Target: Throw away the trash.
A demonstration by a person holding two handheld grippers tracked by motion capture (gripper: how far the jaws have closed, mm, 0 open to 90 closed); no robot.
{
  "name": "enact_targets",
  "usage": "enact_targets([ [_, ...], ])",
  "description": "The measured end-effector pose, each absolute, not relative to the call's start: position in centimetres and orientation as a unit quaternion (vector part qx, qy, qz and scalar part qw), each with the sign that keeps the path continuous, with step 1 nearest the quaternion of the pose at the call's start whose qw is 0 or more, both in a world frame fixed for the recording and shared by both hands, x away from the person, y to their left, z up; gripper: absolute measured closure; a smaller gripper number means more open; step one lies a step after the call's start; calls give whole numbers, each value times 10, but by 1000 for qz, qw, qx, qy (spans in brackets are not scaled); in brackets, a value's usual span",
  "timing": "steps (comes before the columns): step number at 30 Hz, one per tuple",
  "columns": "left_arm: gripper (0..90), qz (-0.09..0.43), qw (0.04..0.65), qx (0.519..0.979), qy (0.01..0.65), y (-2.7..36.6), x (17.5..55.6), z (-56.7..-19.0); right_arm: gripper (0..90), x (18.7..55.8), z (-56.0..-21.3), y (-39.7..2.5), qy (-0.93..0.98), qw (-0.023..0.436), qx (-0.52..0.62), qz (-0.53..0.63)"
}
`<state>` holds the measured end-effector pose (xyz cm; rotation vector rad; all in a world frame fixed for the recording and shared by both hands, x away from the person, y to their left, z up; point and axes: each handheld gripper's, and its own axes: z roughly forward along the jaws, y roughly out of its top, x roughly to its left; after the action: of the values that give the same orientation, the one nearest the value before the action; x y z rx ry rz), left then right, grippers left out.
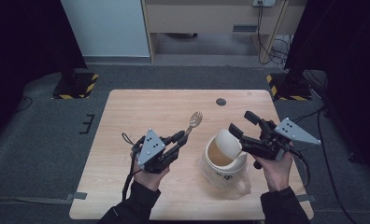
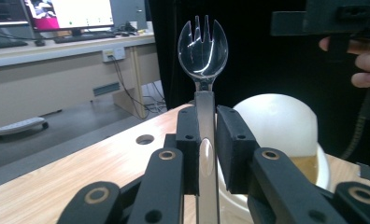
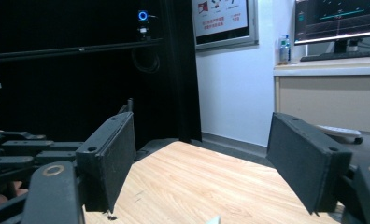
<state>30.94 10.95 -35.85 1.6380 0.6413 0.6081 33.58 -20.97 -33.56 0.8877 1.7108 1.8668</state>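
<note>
My left gripper (image 1: 180,139) is shut on the handle of a clear plastic spork (image 1: 194,120), whose head points toward the table's far side. In the left gripper view the spork (image 2: 202,45) stands upright between the black jaws of that gripper (image 2: 205,136). A white bowl (image 1: 224,164) of brown liquid sits on the table at the front right, with a white lid (image 1: 229,142) leaning tilted on its rim. My right gripper (image 1: 239,121) hovers open just above and behind the lid. In its own view the right gripper (image 3: 206,161) has nothing between its jaws.
The wooden table (image 1: 141,112) has a round cable hole (image 1: 221,101) near its far edge. Two black stands with striped bases (image 1: 74,87) (image 1: 289,88) flank the far corners. Bare wood lies to the left and back.
</note>
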Motion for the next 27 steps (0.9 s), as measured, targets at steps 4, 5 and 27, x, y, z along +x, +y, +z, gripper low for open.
enact_targets([
  [4, 788, 254, 600, 709, 269, 99, 309, -359, 262, 336, -337, -207, 623, 219, 319, 680],
  [5, 788, 253, 600, 710, 267, 97, 309, -359, 268, 336, -337, -206, 623, 214, 317, 683],
  [27, 788, 235, 604, 725, 234, 59, 302, -364, 602, 338, -343, -192, 648, 135, 306, 684],
])
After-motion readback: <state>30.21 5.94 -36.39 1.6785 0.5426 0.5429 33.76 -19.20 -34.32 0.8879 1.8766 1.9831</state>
